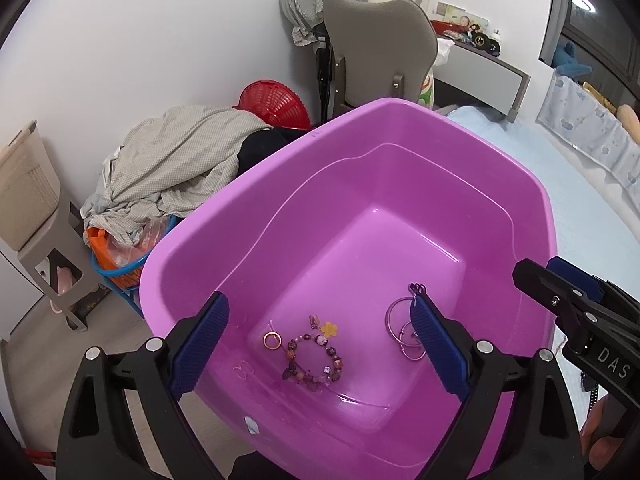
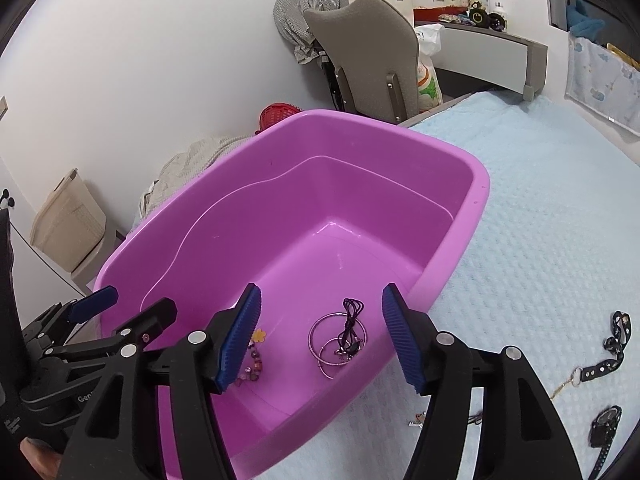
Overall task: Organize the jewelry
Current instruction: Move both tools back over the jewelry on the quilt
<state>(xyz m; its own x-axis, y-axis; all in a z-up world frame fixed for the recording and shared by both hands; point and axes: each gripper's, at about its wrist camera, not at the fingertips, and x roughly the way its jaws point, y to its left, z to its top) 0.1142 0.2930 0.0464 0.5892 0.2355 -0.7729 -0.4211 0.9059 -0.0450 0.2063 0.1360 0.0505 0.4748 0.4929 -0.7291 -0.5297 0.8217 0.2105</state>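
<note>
A purple plastic basin (image 1: 224,208) (image 2: 480,200) stands on a light blue bedspread (image 2: 540,220). On its floor lie a beaded bracelet (image 1: 316,360) (image 2: 252,364), a small copper ring (image 1: 272,339), a yellow flower charm (image 1: 329,329) (image 2: 259,335), silver hoops (image 1: 400,332) (image 2: 338,340) and a black cord (image 2: 352,320). My left gripper (image 1: 320,312) (image 2: 128,306) hangs open above the bracelet, holding nothing. My right gripper (image 2: 320,300) (image 1: 552,276) is open above the hoops and cord, with nothing between its pads.
On the bedspread right of the basin lie a black studded strap with a key ring (image 2: 612,344), a dark wristwatch (image 2: 606,426) and small bits (image 2: 418,426). Beyond the basin are a grey chair (image 1: 380,48), a red basket (image 1: 276,104) and heaped cloth (image 1: 172,160).
</note>
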